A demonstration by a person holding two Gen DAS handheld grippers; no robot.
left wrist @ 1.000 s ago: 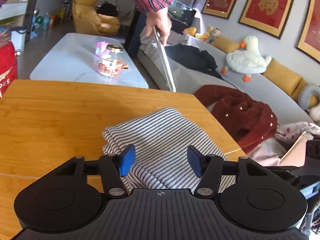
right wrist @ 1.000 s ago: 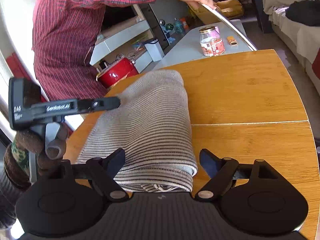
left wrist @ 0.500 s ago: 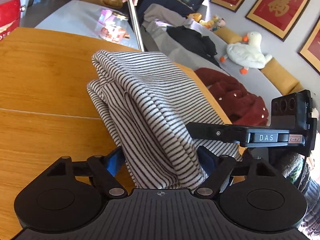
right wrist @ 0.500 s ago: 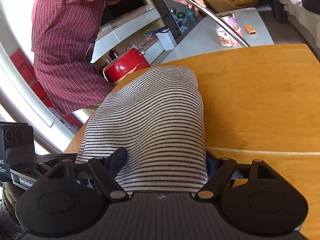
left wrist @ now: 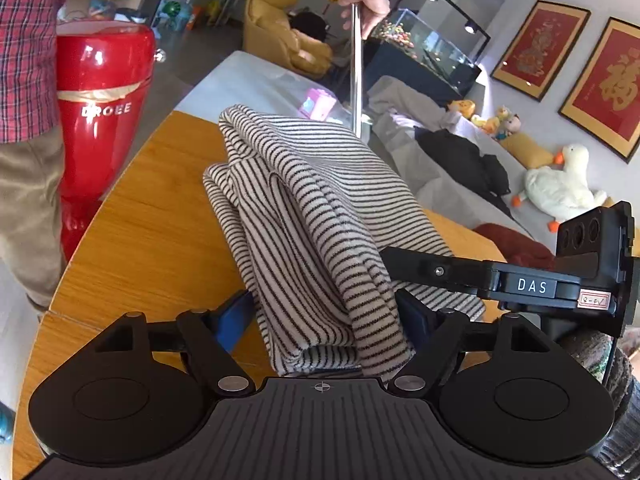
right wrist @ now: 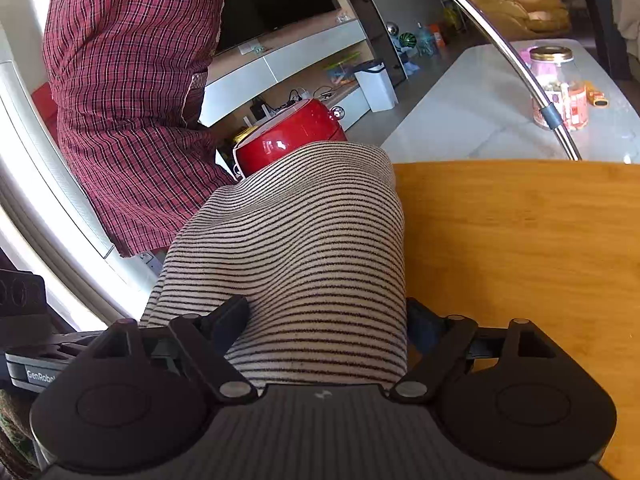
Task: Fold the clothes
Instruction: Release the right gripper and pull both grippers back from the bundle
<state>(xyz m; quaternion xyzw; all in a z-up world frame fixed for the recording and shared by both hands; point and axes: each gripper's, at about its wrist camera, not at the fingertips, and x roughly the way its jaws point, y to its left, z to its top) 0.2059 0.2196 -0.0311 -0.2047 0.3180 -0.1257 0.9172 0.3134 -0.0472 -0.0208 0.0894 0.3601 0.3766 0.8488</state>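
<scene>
The striped sweater (left wrist: 320,216) is lying bunched along the wooden table's (left wrist: 152,240) edge; the left gripper (left wrist: 324,320) is straddling it spread, the right gripper (right wrist: 326,320) opening around it (soft, floppy knit, best pinched at folded edges).

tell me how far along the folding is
Done: the striped garment is already doubled into a thick bundle on the wooden table. In hand: both claws, left and right, straddle the bundle's ends; the right one's jaws are opening. Left: the layers look loose and uneven, so probably a final fold or squaring up.
</scene>
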